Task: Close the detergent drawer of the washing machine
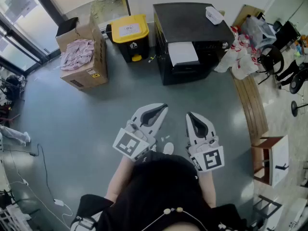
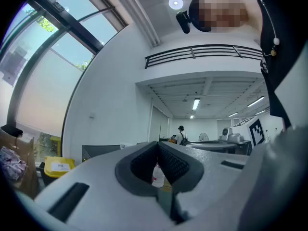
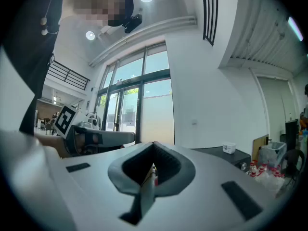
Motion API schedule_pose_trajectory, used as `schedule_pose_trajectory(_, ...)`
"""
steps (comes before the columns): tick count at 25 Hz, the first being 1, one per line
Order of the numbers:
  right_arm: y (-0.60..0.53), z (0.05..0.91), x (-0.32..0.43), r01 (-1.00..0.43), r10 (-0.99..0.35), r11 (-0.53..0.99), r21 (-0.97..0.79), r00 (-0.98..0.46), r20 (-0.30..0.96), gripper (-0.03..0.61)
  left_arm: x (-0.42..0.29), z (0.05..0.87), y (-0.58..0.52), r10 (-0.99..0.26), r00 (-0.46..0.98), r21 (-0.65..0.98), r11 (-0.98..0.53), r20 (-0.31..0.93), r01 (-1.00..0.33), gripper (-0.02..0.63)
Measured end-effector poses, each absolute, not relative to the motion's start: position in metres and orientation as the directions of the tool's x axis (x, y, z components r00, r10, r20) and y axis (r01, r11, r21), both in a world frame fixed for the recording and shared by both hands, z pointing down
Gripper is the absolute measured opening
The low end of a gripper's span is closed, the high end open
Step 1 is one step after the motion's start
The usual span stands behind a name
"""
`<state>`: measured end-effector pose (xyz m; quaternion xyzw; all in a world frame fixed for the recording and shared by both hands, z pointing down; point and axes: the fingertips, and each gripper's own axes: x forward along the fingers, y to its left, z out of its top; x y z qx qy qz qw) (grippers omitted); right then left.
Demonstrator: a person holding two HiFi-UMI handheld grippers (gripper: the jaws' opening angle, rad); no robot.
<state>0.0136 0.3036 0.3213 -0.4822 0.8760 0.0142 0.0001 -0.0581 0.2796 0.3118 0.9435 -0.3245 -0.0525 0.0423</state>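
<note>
Standing against the white wall at the top of the head view, the washing machine [image 1: 192, 23] is one black, box-shaped body with a flat matt top. A flat white rectangle juts from its front over the floor; this looks to be the detergent drawer [image 1: 183, 53], pulled out. One small white tub [image 1: 214, 15] with rounded corners sits on the machine's top near the back right corner.

Two tools are held low in front of the person, well apart from the machine, with bare glossy grey floor [image 1: 72, 119] between. The left hand-held gripper [image 1: 164, 107] and the right hand-held gripper [image 1: 188, 114] are both smooth white moulded shells that taper to a point, lined inside with dark ribbed pads. Each has its jaws pressed together with nothing pinched between them, and each points level toward the machine. The left one carries one cube [image 1: 131, 145] with black-and-white square markers, and the right one carries another.

To the machine's left stand one dark bin with a yellow lid [image 1: 129, 30] and one open cardboard box [image 1: 89, 64] heaped with crumpled pink material.
</note>
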Motion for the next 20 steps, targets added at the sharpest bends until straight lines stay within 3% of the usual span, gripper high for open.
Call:
schedule_pose_trajectory(14, 0.308, 0.318, 0.009, -0.835, -0.835, 0.550, 0.007, -0.550, -0.012, 0.003, -0.052, 0.311, 0.284, -0.609, 0.792, -0.002, -0.793, -0.025, -0.610, 0.005)
schedule_pose_trajectory(20, 0.312, 0.314, 0.005, -0.836, -0.836, 0.548, -0.032, -0.548, -0.026, 0.003, -0.062, 0.319, 0.285, -0.651, 0.757, -0.011, -0.758, 0.051, -0.652, 0.005)
